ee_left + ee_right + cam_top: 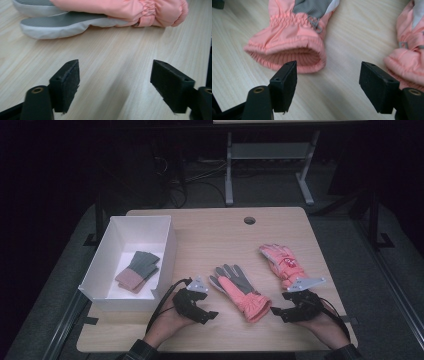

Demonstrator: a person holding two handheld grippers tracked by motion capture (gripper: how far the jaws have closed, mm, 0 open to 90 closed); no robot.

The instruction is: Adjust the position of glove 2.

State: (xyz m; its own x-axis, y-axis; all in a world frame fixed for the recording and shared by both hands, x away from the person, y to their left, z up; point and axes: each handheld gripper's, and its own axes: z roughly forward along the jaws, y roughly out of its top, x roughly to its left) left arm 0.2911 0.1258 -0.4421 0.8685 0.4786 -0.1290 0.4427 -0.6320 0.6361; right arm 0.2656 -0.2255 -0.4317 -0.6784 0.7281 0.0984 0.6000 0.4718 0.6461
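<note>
White box [167, 251] holds folded gloves [138, 270] (grey-pink) — nothing else.

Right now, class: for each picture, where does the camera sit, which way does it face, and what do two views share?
High view: above the person's side, looking down on the table; both hands and claws show.
Left gripper view: on the left claw, facing the palm-up glove; open jaws show.
Right gripper view: on the right claw, facing that glove's cuff; open jaws show.
Shared: the palm-up glove.
</note>
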